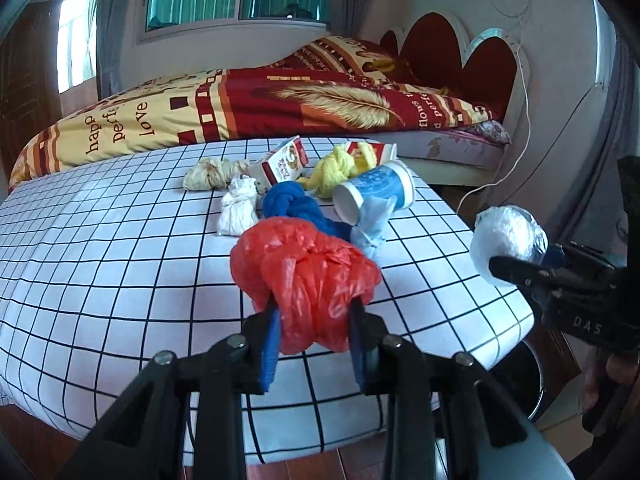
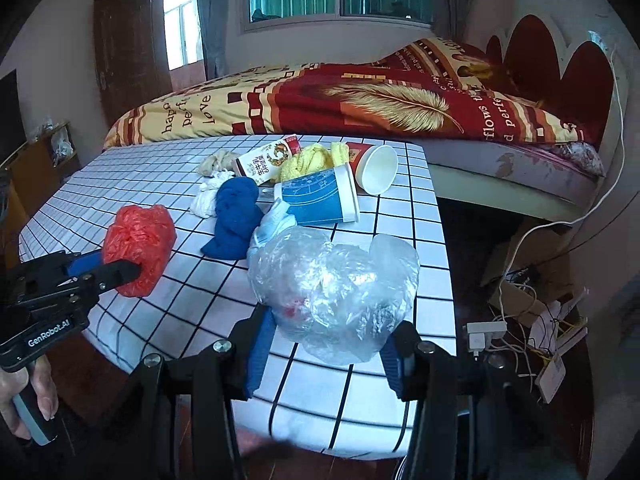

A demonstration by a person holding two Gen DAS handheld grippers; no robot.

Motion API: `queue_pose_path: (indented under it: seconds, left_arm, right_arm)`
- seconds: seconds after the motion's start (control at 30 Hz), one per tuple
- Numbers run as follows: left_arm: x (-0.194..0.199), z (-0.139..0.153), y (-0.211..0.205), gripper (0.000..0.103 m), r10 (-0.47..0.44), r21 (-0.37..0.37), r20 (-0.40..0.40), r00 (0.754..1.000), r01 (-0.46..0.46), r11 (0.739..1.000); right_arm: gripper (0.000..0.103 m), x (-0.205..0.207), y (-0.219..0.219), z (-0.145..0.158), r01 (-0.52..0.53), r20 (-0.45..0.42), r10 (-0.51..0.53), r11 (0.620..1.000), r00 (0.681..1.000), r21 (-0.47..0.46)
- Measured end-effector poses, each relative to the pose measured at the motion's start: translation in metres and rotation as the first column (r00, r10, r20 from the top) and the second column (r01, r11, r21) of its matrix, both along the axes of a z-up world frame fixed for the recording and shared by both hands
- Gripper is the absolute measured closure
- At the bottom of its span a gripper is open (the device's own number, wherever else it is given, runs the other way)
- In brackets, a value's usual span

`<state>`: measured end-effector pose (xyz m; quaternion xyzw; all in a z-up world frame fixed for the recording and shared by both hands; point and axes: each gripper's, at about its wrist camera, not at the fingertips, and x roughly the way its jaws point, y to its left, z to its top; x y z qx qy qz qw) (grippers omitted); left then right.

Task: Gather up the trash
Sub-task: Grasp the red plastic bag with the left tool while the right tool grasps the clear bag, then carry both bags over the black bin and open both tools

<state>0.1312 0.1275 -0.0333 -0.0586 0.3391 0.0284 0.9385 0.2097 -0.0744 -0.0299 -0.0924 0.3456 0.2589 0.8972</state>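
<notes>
My left gripper point(image 1: 316, 320) is shut on a crumpled red plastic bag point(image 1: 304, 268) and holds it above the near part of the checked table point(image 1: 100, 260). My right gripper point(image 2: 326, 344) is shut on a clear plastic bag ball point(image 2: 336, 280) near the table's right front edge; that ball also shows in the left wrist view point(image 1: 506, 242). The red bag shows in the right wrist view point(image 2: 140, 244) with the left gripper point(image 2: 132, 270). On the table lie a blue cup point(image 1: 376, 194), a blue cloth point(image 1: 296, 206), a white bag point(image 1: 238, 210), a yellow cloth point(image 1: 340, 170) and a carton point(image 1: 284, 164).
A dark trash bin point(image 1: 516, 376) stands on the floor just past the table's right front corner. A bed with a red and yellow quilt point(image 1: 248, 108) lies behind the table. Cables, a power strip point(image 2: 486, 334) and cardboard clutter the floor at the right.
</notes>
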Motion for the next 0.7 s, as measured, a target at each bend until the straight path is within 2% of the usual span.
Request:
queue_pose_path:
  seconds: [0.33, 0.7]
  left_arm:
    - [-0.023, 0.017, -0.016, 0.072, -0.028, 0.017, 0.027, 0.999, 0.028, 0.999]
    - [-0.035, 0.03, -0.05, 0.072, -0.099, 0.029, 0.051, 0.994, 0.097, 0.995]
  right_arm:
    - [0.053, -0.034, -0.019, 0.024, 0.021, 0.036, -0.022, 0.999, 0.999, 0.038]
    - [0.053, -0.063, -0.063, 0.045, 0.092, 0.074, -0.097, 0.994, 0.993, 0.064]
